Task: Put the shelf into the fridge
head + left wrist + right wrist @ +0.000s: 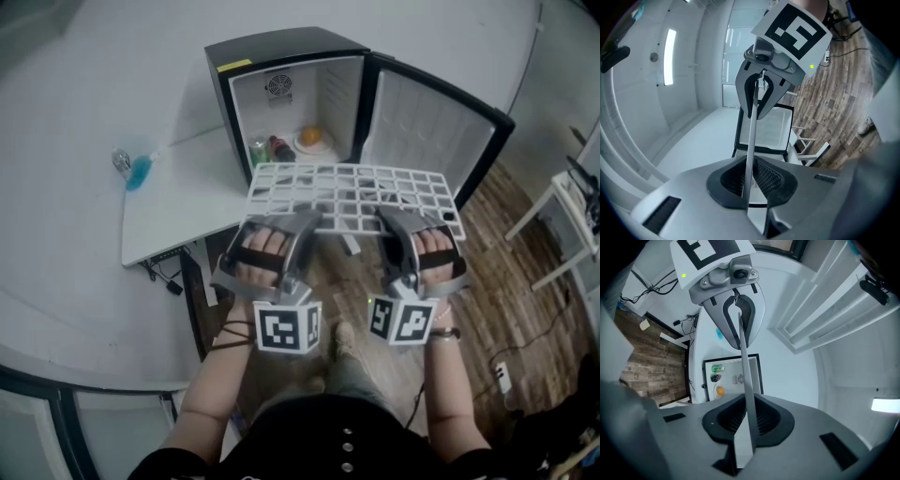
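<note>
A white grid shelf hangs level in the air just in front of the open black mini fridge. My left gripper is shut on the shelf's near left edge, and my right gripper is shut on its near right edge. In the left gripper view the shelf runs edge-on between the pads of the left gripper, with the right gripper at its far end. In the right gripper view the shelf is pinched in the right gripper, and the left gripper is beyond.
The fridge stands on a white table, its door swung open to the right. Inside lie a green can, a dark can and an orange. A blue object lies on the table's left. A white stand is at the right.
</note>
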A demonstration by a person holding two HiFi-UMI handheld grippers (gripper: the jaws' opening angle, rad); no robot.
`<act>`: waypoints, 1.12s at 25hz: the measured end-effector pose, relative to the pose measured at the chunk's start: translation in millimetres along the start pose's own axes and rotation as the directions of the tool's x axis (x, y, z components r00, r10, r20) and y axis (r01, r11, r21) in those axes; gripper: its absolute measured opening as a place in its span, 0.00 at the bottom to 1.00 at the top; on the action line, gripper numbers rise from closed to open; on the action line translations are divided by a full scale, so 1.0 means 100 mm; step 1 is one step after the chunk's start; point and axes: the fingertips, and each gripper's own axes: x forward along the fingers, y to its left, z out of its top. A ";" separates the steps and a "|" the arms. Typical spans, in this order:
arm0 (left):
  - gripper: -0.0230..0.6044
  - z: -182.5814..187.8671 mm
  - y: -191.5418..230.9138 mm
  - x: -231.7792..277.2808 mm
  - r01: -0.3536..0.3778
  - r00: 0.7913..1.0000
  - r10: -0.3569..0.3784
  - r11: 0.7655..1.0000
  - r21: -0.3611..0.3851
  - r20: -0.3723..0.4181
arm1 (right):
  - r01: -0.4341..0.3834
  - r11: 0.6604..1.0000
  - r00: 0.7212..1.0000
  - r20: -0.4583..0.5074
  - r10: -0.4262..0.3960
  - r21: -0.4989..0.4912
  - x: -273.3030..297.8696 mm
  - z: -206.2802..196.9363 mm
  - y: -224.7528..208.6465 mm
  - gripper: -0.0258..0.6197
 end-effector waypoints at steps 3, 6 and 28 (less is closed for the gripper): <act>0.10 -0.03 0.00 0.20 -0.008 1.000 0.009 1.000 0.003 -0.007 | 0.001 1.000 1.000 0.011 -0.002 0.005 0.19 -0.10 0.02 0.11; 0.10 -0.11 -0.01 0.44 -0.015 0.999 0.015 1.000 0.010 -0.030 | 0.004 1.000 1.000 0.031 -0.005 0.012 0.44 -0.18 0.04 0.11; 0.10 -0.73 0.13 2.03 -0.030 0.975 0.035 0.999 0.027 -0.219 | -0.020 1.000 0.971 0.239 0.014 0.021 2.26 -0.60 0.04 0.11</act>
